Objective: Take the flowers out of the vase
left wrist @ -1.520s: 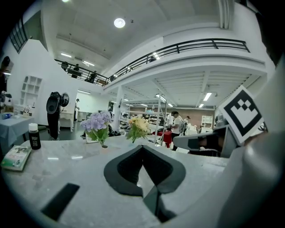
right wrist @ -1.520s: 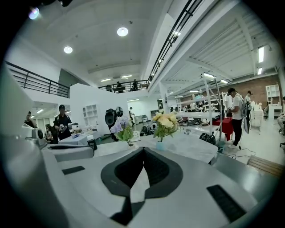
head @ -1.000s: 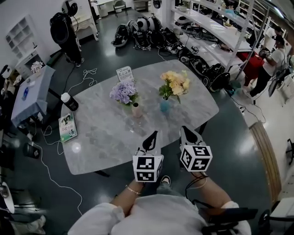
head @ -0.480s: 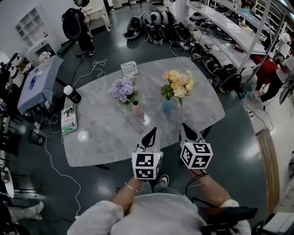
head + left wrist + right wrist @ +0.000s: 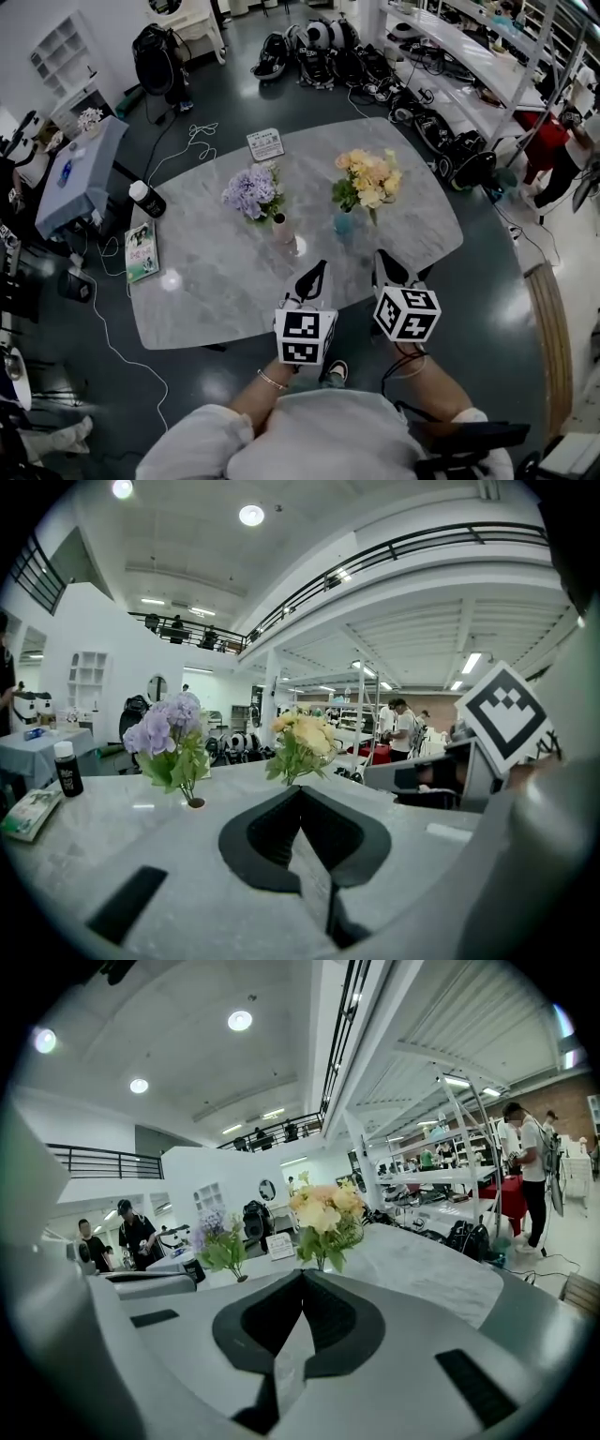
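Purple flowers: The purple flowers stand upright in the pink vase, near the middle of the bench and on the left of the two bunches.
Yellow flowers: The yellow flowers stand in the blue vase, just to the right of the purple ones but apart from them.
Handling: Expect both bunches to be light, with soft heads that crush easily and thin stems that bend.
Where to hold: Take the stems just above the vase mouth, under the leaves, and never by the blooms.
Vases: Both are small and narrow, so they probably tip easily. Draw the stems straight up, and steady the vase with your other tool if it starts to rise.
Bench: The bench is glossy stone, so a nudged vase may slide.
Left tool: The left tool has its jaws pressed together with nothing between them. It sits over the near edge, pointing toward the purple bunch and well short of it.
Right tool: The right tool is also pressed together and empty, and it faces the yellow bunch.
Before contact: You need to spread the jaws before you reach the stems.
Surroundings: The bottle and booklet lie at the left edge and the card at the far edge, all well clear of the vases.
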`<state>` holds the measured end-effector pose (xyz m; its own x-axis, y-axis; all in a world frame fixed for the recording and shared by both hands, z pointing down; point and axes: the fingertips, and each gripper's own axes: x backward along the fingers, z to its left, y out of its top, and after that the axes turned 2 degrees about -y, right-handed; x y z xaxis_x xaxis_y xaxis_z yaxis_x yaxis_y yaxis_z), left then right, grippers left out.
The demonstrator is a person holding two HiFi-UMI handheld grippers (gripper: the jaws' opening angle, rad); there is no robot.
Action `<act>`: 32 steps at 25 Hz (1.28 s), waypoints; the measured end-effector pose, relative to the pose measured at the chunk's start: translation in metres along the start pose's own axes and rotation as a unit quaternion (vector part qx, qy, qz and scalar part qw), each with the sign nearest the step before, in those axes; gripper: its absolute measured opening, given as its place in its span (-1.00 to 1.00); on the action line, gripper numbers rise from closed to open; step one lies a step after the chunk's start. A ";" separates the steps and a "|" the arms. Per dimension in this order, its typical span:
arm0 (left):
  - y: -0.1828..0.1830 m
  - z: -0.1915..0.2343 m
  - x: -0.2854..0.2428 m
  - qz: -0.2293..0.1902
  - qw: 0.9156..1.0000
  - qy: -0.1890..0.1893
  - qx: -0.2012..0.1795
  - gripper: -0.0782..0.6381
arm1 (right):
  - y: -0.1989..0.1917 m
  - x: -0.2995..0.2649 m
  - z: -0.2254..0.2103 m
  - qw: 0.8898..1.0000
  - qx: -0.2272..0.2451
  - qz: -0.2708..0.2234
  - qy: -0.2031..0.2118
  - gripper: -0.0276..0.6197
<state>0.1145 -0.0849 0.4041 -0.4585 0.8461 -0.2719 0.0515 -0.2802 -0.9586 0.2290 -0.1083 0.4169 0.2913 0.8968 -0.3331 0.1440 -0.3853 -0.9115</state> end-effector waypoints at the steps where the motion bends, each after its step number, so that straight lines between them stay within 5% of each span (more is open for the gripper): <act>1: 0.005 0.001 -0.002 -0.003 1.000 -0.003 -0.003 -0.78 | 0.005 -0.001 0.001 1.000 0.003 -0.003 0.001 -0.90; 8: 0.016 0.006 -0.014 -0.013 1.000 -0.019 0.000 -0.78 | 0.024 -0.015 0.005 1.000 0.017 -0.017 0.001 -0.90; 25: -0.035 0.022 -0.052 0.023 0.998 -0.037 0.049 -0.78 | -0.046 -0.049 -0.011 0.999 -0.015 0.028 -0.016 -0.90; 32: -0.073 0.031 -0.081 0.037 0.997 -0.048 0.040 -0.78 | -0.080 -0.063 -0.029 0.999 -0.033 0.033 -0.029 -0.90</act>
<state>0.1199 -0.1470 0.4990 -0.5398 0.7749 -0.3288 0.0193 -0.3791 -0.9252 0.2270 -0.1403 0.5175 0.2468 0.8797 -0.4066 0.1883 -0.4551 -0.8703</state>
